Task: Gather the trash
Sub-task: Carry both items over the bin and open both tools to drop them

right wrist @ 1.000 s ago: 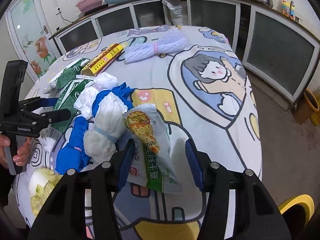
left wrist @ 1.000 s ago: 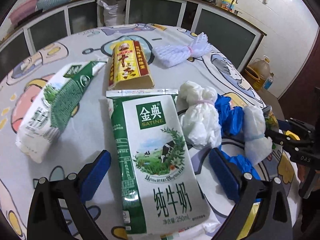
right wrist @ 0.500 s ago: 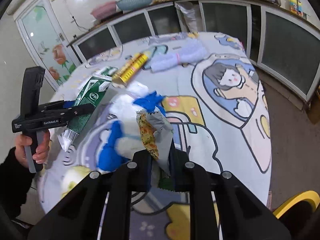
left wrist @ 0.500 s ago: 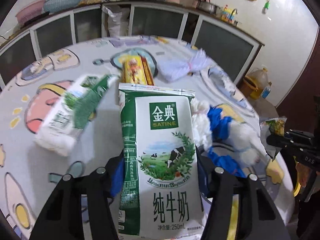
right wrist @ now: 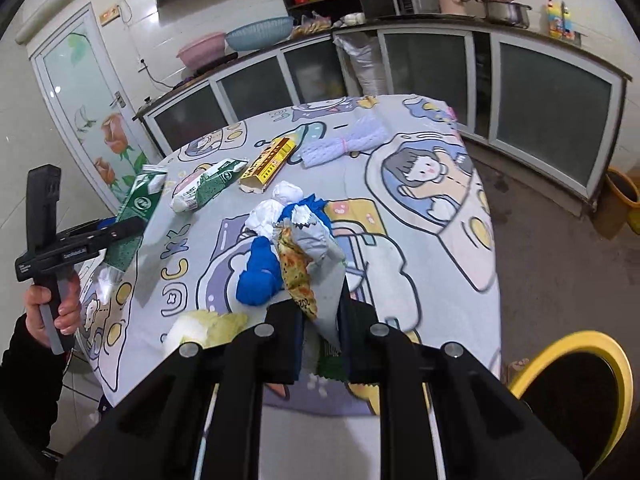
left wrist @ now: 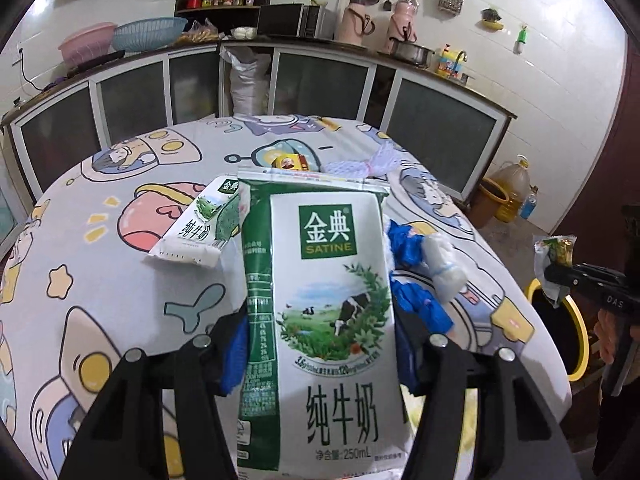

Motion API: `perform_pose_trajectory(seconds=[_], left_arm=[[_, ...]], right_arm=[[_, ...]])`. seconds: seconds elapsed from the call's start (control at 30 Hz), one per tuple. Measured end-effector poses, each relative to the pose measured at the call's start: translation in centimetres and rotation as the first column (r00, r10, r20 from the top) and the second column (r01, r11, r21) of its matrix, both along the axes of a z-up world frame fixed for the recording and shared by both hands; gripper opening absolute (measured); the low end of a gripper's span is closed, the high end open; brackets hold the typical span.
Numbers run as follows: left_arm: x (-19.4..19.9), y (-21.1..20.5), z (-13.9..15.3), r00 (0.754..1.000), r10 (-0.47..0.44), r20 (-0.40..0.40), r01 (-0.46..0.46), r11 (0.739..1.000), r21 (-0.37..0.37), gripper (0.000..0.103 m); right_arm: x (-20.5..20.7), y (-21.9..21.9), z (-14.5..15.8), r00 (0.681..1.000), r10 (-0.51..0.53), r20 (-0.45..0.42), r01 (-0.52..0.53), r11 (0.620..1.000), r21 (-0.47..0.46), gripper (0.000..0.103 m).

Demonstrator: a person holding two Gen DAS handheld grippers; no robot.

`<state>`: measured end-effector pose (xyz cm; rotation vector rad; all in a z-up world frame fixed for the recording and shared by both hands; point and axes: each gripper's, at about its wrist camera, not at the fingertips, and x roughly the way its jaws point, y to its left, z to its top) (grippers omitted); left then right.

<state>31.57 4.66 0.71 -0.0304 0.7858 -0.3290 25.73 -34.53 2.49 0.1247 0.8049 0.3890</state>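
The left gripper (left wrist: pixel 320 344) is clamped on a milk carton (left wrist: pixel 324 316), held upright above the tabletop (left wrist: pixel 120 280) near its front edge. The right gripper (right wrist: pixel 318 336) is clamped on a snack wrapper (right wrist: pixel 310 264), lifted off the table's front right corner, beside a yellow-rimmed bin (right wrist: pixel 576 396). On the tabletop lie a second carton (left wrist: pixel 196 226) toward the left, a yellow box (right wrist: pixel 268 164) and white mesh bundle (right wrist: pixel 344 146) toward the far edge, and blue-and-white wads (right wrist: pixel 276 240) mid-table.
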Motion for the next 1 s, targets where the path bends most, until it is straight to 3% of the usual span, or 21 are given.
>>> perform_pose_trajectory(seconds=[0.27,0.57,0.8,1.0], left_arm=[[-3.6,-2.4,1.5,0.998,-0.064,0.029,0.065,0.997,-0.029,0.055],[-5.8,-10.7,2.3,0.973,-0.226,0.048,0.228,0.973,-0.042,0.055],[-6.6,-18.8,2.4,0.93,-0.365,0.043,0.367,0.928,-0.058,0.056],[-7.1,-26.1,1.7,0.881,-0.473,0.024,0.474,0.879,-0.049,0.056]], right_arm=[[-4.9,-3.9,0.0,0.995,-0.098,0.005,0.097,0.995,0.021,0.015],[-9.8,-9.7,-0.1,0.975,-0.221,0.019,0.22,0.975,0.034,0.015],[-12.6,-15.1,-1.0,0.939,-0.344,0.009,0.343,0.939,0.034,0.015],[-14.4,-19.6,-2.5,0.883,-0.469,-0.009,0.469,0.883,0.01,0.015]])
